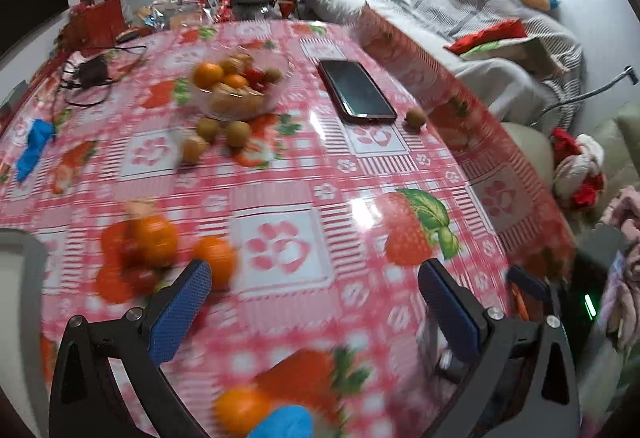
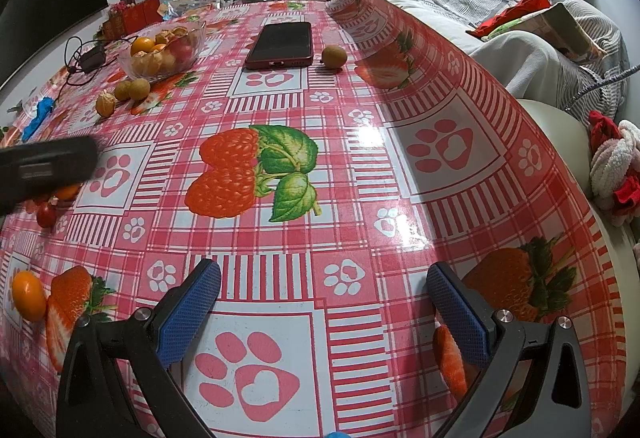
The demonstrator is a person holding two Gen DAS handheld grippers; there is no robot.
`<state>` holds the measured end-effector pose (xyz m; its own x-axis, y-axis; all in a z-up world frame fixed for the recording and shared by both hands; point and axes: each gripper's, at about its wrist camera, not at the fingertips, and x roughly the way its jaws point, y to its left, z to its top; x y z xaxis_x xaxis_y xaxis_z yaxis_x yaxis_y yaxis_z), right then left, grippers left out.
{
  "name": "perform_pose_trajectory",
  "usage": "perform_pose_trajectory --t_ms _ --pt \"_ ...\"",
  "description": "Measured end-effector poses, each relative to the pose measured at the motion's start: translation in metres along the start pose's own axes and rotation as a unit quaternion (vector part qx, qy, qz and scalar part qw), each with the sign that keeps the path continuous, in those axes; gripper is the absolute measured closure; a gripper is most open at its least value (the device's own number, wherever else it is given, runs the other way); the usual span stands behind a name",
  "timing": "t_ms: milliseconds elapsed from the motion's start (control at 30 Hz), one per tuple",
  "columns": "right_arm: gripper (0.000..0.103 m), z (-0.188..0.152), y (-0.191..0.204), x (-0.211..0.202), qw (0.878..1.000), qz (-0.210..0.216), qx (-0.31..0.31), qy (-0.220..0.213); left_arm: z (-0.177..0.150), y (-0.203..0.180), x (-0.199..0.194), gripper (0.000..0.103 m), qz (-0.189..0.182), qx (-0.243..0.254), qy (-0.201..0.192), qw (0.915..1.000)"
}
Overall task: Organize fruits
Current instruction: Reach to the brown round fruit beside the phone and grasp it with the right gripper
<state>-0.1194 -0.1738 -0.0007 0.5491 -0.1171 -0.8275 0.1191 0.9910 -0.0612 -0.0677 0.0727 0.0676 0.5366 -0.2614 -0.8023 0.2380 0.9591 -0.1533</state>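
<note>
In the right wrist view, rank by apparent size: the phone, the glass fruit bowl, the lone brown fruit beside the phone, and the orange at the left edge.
1. phone
2. glass fruit bowl, close to the phone, so unsure
3. orange, nearer the camera, which enlarges it
4. lone brown fruit

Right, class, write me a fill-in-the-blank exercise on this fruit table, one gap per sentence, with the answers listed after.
1. The glass bowl holds mostly ____ fruit.
2. The phone lies with its screen facing ____.
3. The lone brown fruit sits right beside the ____.
4. Both the left gripper and the right gripper have their jaws ____.

Missing words: orange; up; phone; open
</note>
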Motion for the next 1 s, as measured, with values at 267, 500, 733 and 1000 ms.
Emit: perform_pose_trajectory --t_ms 267,500,733,1000 --pt "0.000 0.049 0.003 -0.001 0.993 0.064 0.044 0.086 -0.010 0.074 -0.043 0.000 -0.001 -0.047 0.023 0.9986" --pt "0.000 0.129 -0.006 0.014 0.992 0.061 0.084 0.067 -0.017 0.112 -0.058 0.000 0.017 -0.072 0.026 0.9969" --pt "0.000 0.156 -0.025 0.062 0.989 0.011 0.126 0.072 -0.045 0.136 -0.043 0.000 0.038 -0.087 0.065 0.9934" --pt "0.013 0.183 -0.029 0.083 0.992 -0.033 0.122 0.028 -0.061 0.142 -0.022 0.000 0.045 -0.103 0.098 0.9889"
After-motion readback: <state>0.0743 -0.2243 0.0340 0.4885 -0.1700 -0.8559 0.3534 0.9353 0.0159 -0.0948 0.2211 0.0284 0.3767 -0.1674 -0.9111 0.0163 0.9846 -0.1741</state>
